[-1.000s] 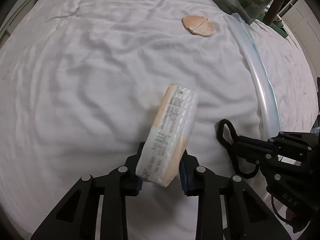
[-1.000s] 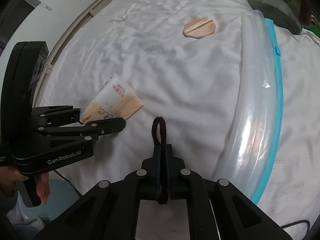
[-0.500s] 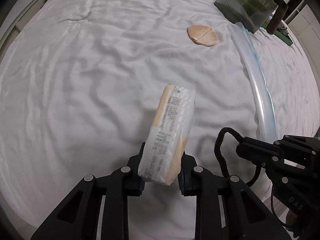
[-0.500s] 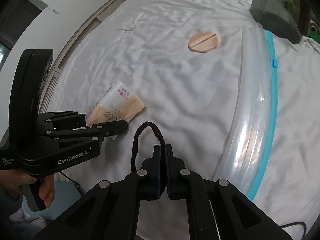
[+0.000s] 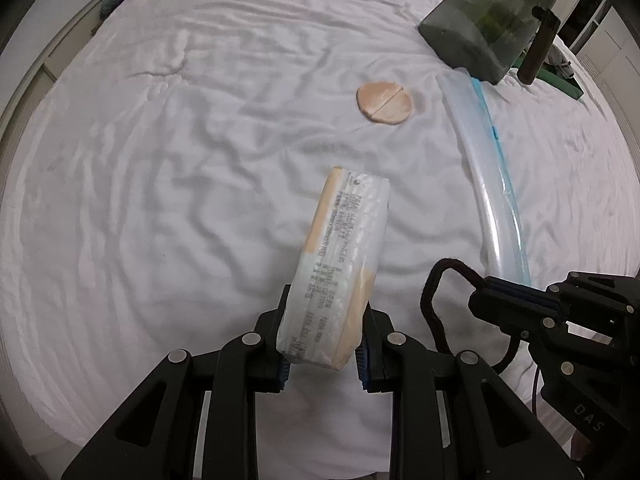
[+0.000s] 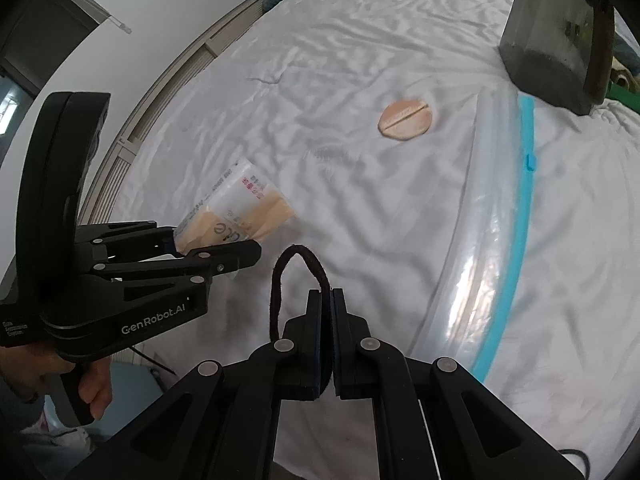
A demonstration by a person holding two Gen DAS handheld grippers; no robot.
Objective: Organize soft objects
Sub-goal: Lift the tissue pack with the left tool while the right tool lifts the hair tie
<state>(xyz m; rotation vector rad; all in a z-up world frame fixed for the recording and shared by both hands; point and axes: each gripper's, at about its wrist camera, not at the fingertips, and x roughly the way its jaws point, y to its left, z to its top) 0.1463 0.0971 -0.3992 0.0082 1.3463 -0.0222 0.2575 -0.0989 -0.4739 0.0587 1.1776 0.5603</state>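
Over on the left, the left gripper (image 5: 322, 354) has its blue pads clamped on the bottom end of a soft tissue pack (image 5: 340, 264), jaws only as wide as the pack is thick, so the packet stands up off the white bedsheet (image 5: 168, 184) and leans away from the camera — gripped low, probably so the free end can go first into a bag. It's a squashy plastic-wrapped packet, clear film with small print down one face and peach-coloured panels along the edges, slightly pinched where the pads bite. Moving right, the right gripper (image 6: 329, 344) is pressed fully closed on a black hair tie (image 6: 294, 276), whose fuzzy loop arches up and out to the left of the jaws, clear of the sheet. Farther out sits a round beige powder puff (image 6: 406, 121), flat on the bed, untouched. Rightmost, the clear storage bag (image 6: 494, 240) with its blue zip strip lies along the bed, likely the destination.
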